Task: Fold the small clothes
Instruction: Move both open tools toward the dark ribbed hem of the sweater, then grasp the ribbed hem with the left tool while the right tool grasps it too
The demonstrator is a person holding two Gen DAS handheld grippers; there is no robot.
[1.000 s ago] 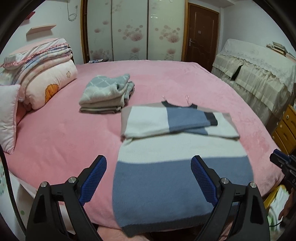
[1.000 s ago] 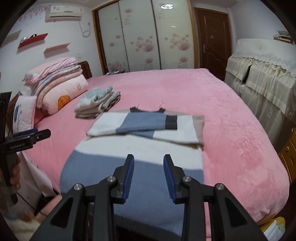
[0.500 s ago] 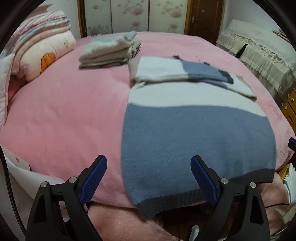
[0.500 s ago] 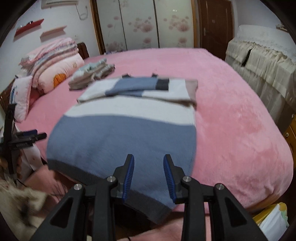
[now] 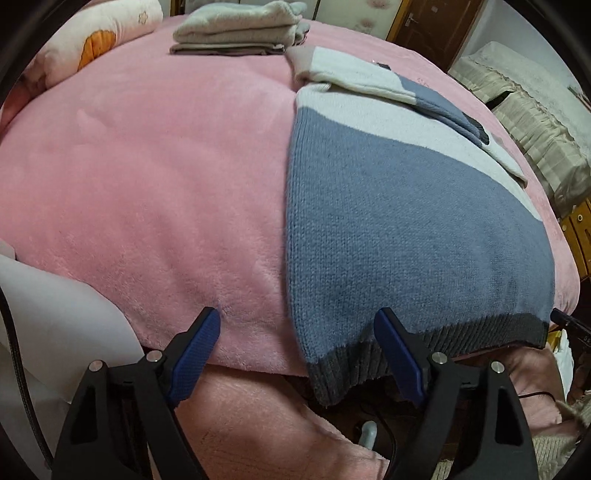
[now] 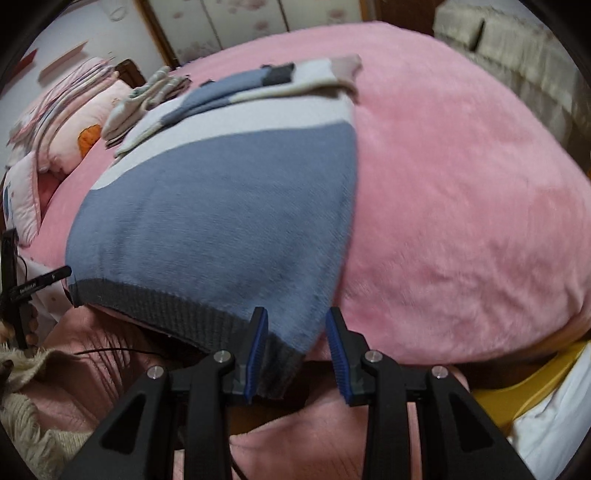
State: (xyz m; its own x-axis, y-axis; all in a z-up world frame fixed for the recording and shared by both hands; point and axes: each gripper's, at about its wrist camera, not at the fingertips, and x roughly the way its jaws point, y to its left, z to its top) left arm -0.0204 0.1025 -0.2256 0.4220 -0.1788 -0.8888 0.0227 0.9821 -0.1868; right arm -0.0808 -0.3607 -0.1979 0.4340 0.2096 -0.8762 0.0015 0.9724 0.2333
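Both grippers are dropping toward the blue-and-white knitted sweater's dark ribbed hem; left gripper is closing around its corner, not yet pinching; right gripper is hovering half-open, ungripped, at the other corner; a hem-lifting fold seems imminent.

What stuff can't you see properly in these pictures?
- Sweater: its sleeves are folded over the chest, so the front underneath is hidden in both views.
- Folded clothes pile: cut off by the left wrist view's top edge; blurred in the right wrist view.
- Right gripper: the sweater's hem corner lies between its fingers; blur hides whether they touch it.
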